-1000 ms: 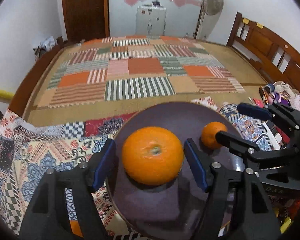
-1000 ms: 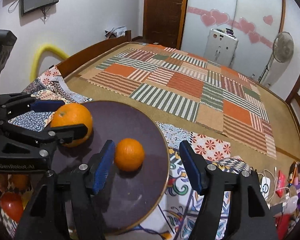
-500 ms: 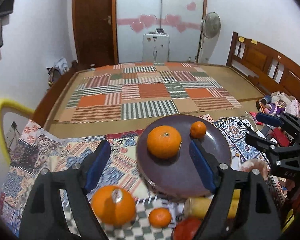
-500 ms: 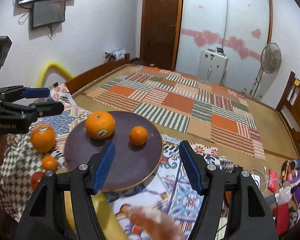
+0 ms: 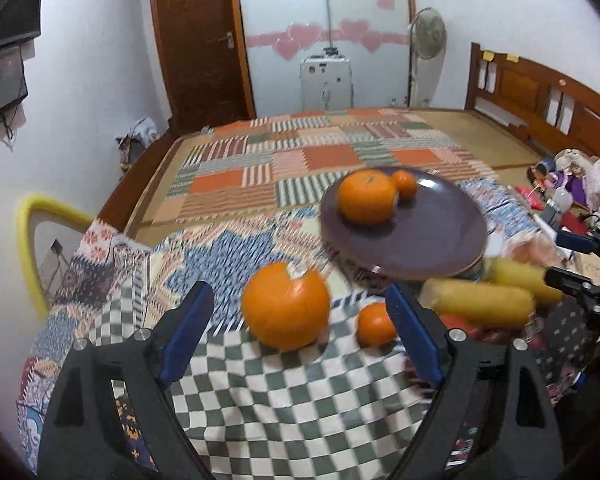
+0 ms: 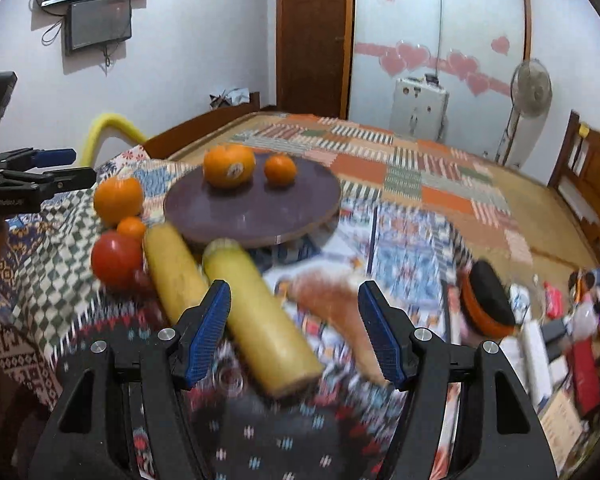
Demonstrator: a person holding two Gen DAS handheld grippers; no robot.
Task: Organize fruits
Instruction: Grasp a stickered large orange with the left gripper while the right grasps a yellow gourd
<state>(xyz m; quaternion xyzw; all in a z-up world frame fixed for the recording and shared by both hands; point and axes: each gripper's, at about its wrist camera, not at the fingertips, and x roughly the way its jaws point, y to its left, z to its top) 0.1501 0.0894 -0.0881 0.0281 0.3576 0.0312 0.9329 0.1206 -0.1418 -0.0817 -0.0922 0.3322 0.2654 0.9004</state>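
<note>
A dark round plate (image 5: 432,236) (image 6: 220,216) holds a large orange (image 5: 366,198) (image 6: 229,166) and a small orange (image 5: 404,184) (image 6: 280,169). My left gripper (image 5: 296,328) is open and empty; a large orange (image 5: 286,312) (image 6: 118,200) lies on the checked cloth between its fingers, a small orange (image 5: 374,324) (image 6: 131,227) beside it. My right gripper (image 6: 294,332) is open and empty above a yellow fruit (image 6: 260,320). A second yellow fruit (image 6: 172,270) and a red tomato (image 6: 116,260) lie to its left.
A patterned cloth (image 5: 204,256) covers the work surface in front of a bed with a patchwork mat (image 5: 324,160). A reddish blurred item (image 6: 336,308) lies right of the yellow fruits. A black-and-orange object (image 6: 488,304) and clutter (image 6: 572,320) are at the right.
Both grippers have pulled back and up from the plate, leaving the two oranges on it. The left now faces the loose large orange, the right the yellow fruits.
</note>
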